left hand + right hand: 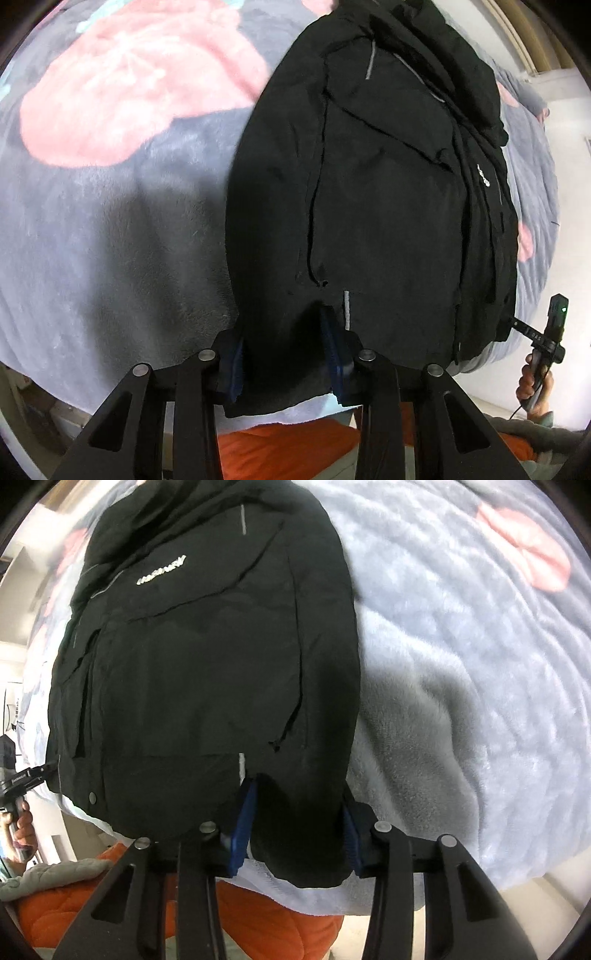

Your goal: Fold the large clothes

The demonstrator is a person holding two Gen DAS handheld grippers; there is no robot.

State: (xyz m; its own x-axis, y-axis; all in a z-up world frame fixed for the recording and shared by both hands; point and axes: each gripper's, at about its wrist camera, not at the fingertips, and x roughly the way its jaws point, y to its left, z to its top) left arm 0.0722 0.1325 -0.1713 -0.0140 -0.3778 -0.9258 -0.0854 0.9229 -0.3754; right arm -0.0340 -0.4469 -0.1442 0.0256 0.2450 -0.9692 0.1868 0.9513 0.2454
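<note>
A black jacket [376, 192] lies flat on a plush grey blanket [110, 229] with large pink blotches, stretching away from both tongs toward the far side of the bed. The left tongs [286, 363] bite down on the jacket's near hem at its left corner, the blue pads pressed into a bunch of black cloth. The right tongs [295, 834] grip the hem at the right corner likewise, fabric filling the gap between the pads. Beyond the left tongs the blanket is in shadow; beside the right tongs it is brightly lit and rumpled in soft ridges. Below both tongs, under the blanket's edge, shows an orange quilted cover [280, 923]. A pale wall [569, 155] stands off to the right of the left tongs, and each camera catches the other hand [535, 387] at its edge.
</note>
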